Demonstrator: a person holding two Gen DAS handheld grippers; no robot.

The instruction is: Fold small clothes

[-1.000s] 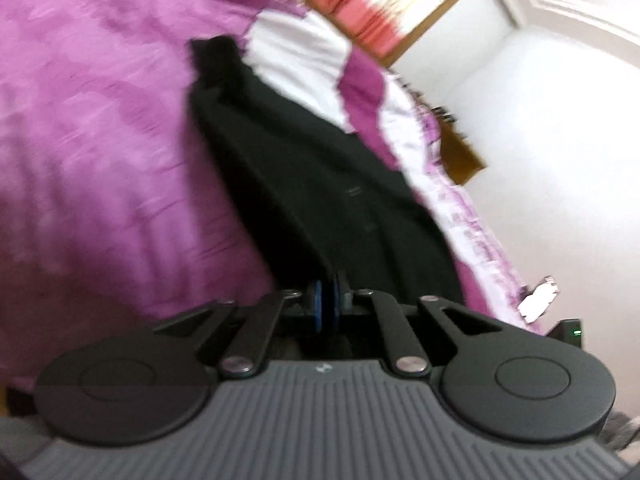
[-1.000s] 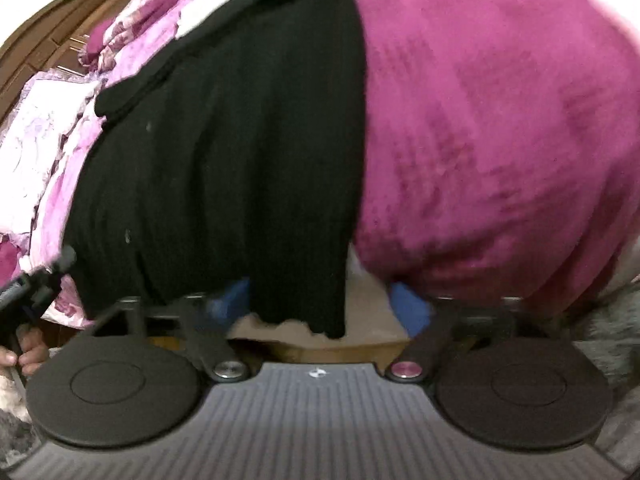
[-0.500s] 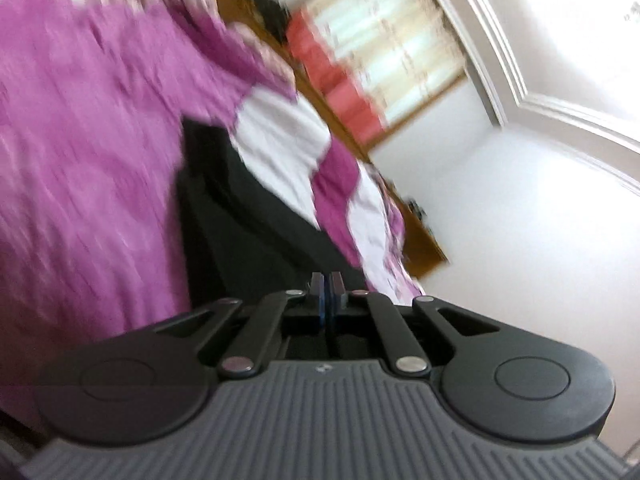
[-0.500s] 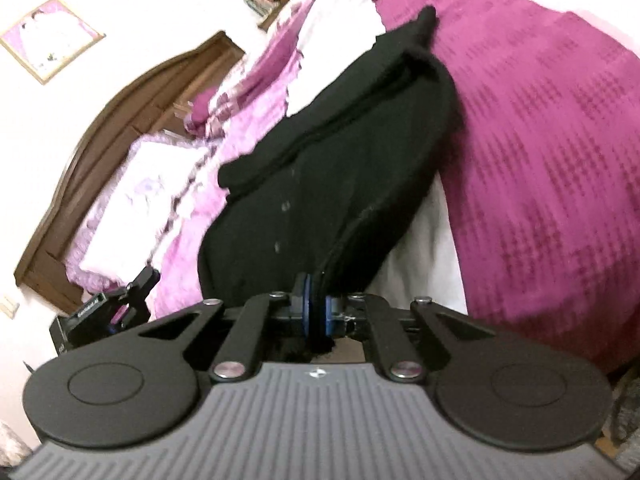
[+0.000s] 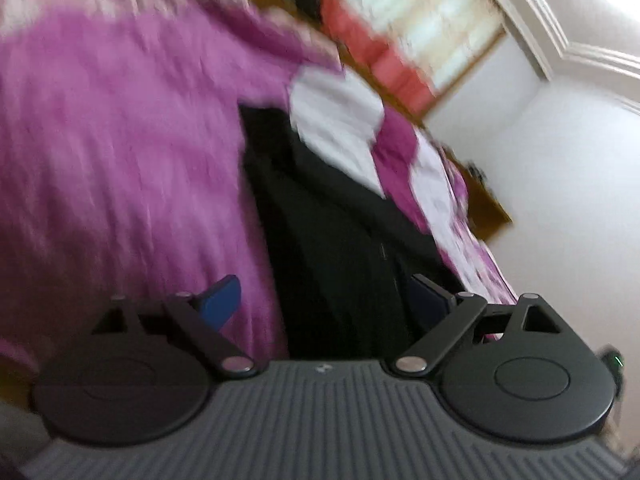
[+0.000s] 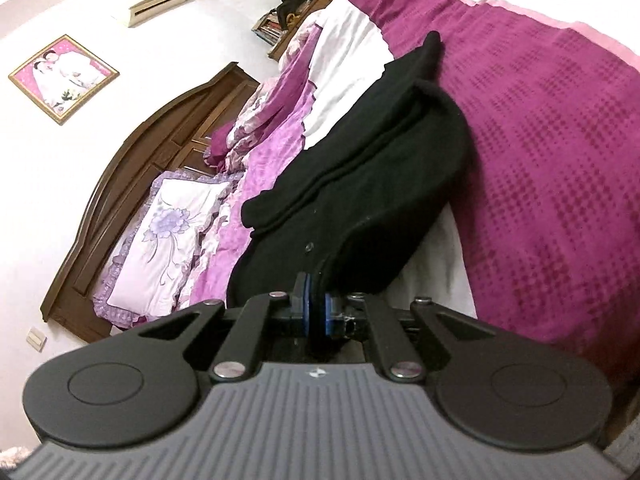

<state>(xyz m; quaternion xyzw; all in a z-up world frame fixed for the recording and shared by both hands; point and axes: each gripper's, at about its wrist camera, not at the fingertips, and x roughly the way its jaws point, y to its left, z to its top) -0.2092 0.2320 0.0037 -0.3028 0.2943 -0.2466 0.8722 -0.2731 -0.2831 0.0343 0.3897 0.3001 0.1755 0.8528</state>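
Pinching the near hem of the black garment (image 6: 360, 168) lying on the magenta bedspread (image 6: 552, 152), the right gripper (image 6: 317, 312) is risking a lopsided, bunched fold as the left gripper (image 5: 326, 304), jaws just sprung wide, is gripping nothing.

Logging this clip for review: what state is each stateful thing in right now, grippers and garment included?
Left gripper: open, jaws have just been opening, garment edge between the fingers, not pinched.
Right gripper: shut on the black garment's near edge.
Black garment: partly folded, lying on the bed, near edge lifted.
Magenta bedspread: spread flat under the garment.
Floral pillow: lying by the headboard.
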